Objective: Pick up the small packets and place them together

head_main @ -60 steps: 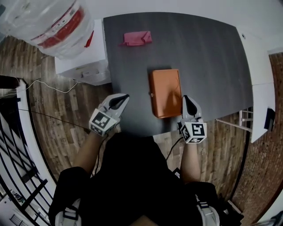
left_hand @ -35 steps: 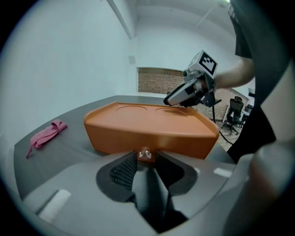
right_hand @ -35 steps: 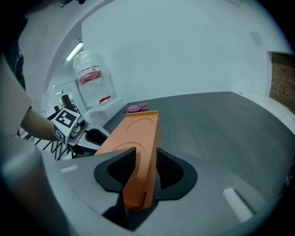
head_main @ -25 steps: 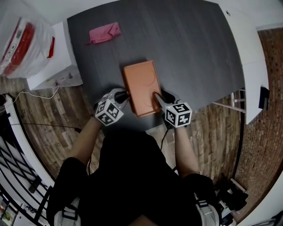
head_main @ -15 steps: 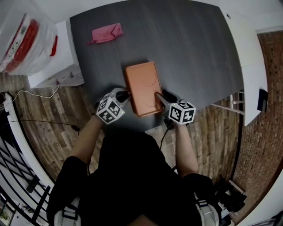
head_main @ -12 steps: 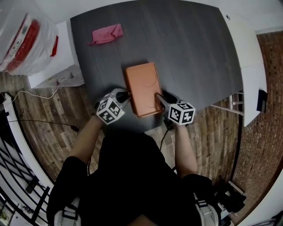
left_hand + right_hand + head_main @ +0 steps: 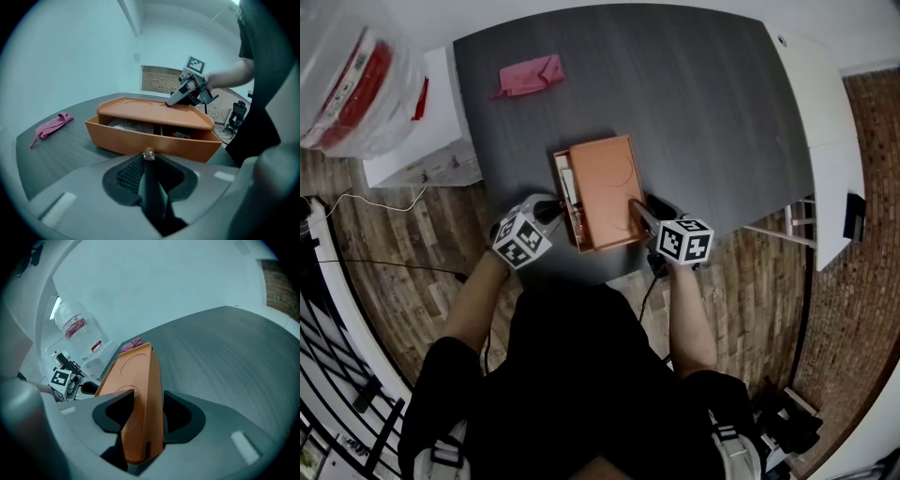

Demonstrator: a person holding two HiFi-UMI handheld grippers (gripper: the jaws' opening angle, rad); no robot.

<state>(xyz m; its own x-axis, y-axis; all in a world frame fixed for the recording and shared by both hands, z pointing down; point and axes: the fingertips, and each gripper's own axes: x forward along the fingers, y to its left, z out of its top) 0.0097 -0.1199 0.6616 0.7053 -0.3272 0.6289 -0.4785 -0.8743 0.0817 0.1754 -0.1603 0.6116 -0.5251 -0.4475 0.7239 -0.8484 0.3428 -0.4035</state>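
dark table (image 7: 712, 112): left gripper (image 7: 148, 160) clamps the knob (image 7: 149, 153) of the ajar drawer (image 7: 567, 197); right gripper (image 7: 144, 401), jaws just widened, straddles the orange box (image 7: 607, 183), seemingly loose.

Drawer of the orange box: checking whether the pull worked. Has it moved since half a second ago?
Yes. The drawer has slid out leftward from the orange box, toward the left tongs.

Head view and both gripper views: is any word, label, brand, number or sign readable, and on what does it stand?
No text can be read anywhere.
Left marker cube, right marker cube: black-and-white square patterns only, no letters.
Clear bag's red label: print too blurred to read.
Orange box: no print.
Packets in its open drawer: too small to read.
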